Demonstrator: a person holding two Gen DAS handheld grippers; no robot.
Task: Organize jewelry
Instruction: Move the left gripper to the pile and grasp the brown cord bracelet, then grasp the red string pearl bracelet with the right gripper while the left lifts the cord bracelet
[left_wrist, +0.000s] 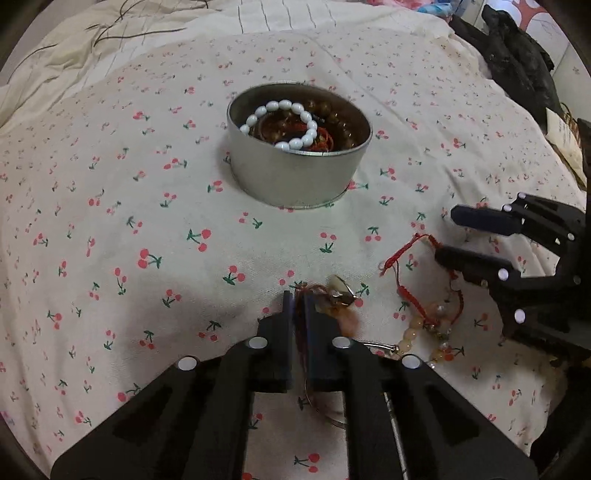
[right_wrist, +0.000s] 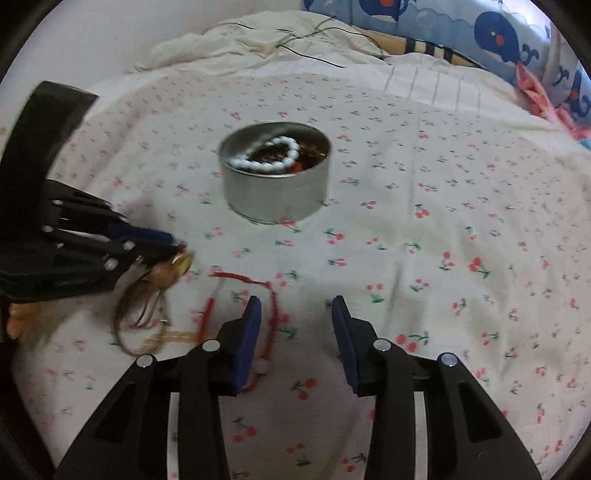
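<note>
Cherry-printed cotton cloth (left_wrist: 110, 206) covers the bed under a round, smooth metal tin (left_wrist: 295, 177) holding a white bead bracelet (left_wrist: 291, 125), brown beads and red cord. The left gripper (left_wrist: 298, 295) pinches a thin brownish cord with a shell-like pendant (left_wrist: 341, 290), partly hidden. The right gripper (right_wrist: 295, 306) stands half-open, empty, beside a red cord bracelet (right_wrist: 275, 317).

The left gripper (left_wrist: 298, 299) points steeply down, jaws pinched together. The right gripper (right_wrist: 295, 306) tilts down beside it, jaws apart.
</note>
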